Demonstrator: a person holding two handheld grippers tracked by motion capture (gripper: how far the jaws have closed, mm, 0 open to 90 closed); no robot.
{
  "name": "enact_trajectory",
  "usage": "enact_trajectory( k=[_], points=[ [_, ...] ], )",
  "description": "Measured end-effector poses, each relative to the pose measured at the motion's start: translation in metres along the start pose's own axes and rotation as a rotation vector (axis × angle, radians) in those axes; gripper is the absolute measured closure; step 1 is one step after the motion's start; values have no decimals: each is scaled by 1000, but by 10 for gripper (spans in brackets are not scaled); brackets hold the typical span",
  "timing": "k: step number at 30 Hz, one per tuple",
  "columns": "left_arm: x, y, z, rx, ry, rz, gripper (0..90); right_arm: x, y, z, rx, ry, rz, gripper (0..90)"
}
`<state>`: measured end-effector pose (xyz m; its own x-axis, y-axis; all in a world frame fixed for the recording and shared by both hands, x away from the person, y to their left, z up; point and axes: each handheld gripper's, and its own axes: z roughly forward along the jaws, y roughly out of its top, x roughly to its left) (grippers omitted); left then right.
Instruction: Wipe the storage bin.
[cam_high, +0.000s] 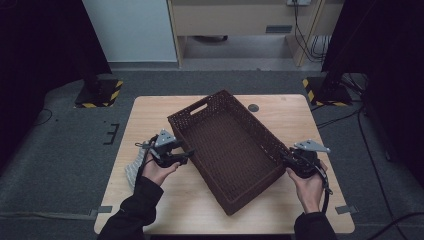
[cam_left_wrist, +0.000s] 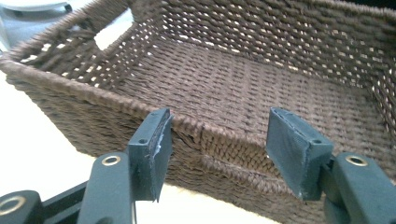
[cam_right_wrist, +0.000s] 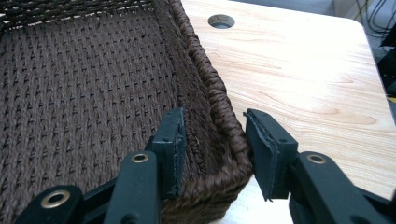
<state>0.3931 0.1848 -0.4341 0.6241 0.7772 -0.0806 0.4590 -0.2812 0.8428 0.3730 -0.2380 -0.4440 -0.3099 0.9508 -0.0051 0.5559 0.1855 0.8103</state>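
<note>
The work in hand is getting hold of the woven basket (cam_high: 227, 150), which sits slantwise on the tabletop (cam_high: 150, 112) with its handle cutout at the far end. Left of the basket, a striped cloth (cam_high: 132, 170) lies at the tabletop's edge, under the person's left hand. The left tongs (cam_high: 186, 155) sit at the basket's left long wall; in the left gripper view they stand wide, the rim (cam_left_wrist: 210, 130) running between them, one pad near the weave and the other apart from it, so nothing is gripped on this side yet. To the right, the basket's floor is bare. At the basket's near right corner, the right tongs (cam_high: 289, 159) straddle the wall: the right gripper view shows one pad inside against the weave and the other just outside the rim (cam_right_wrist: 224, 112), with a narrow gap, so they are half closed and not plainly pinching. By my reading the reach is done on both sides; the firm grip and any lift or shift of the basket remain
</note>
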Motion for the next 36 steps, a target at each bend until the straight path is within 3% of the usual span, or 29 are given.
enact_trajectory(
  k=[2, 5, 10, 13, 17, 25, 31, 36],
  points=[
    [0, 0, -1, 3, -1, 7, 397, -1, 1, 4, 7, -1, 3, 582],
    [0, 0, 0, 1, -11, -5, 419, 2, 1, 5, 9, -9, -38, 546],
    [0, 0, -1, 3, -20, -3, 441, 5, 6, -13, -48, 8, -14, 442],
    [0, 0, -1, 4, -18, -3, 441, 10, 0, -22, -51, 8, -8, 382],
    [0, -1, -1, 4, -17, -4, 441, 15, -5, -26, -29, -10, 12, 375],
    [2, 0, -2, 4, -22, -15, 426, 15, -5, -19, -7, -32, 44, 392],
    [8, 2, -7, -15, -29, -28, 412, 12, -3, -5, 4, -44, 18, 404],
    [0, -2, 1, 20, -61, -2, 419, 7, -1, 4, 0, -51, -2, 419]
  ],
)
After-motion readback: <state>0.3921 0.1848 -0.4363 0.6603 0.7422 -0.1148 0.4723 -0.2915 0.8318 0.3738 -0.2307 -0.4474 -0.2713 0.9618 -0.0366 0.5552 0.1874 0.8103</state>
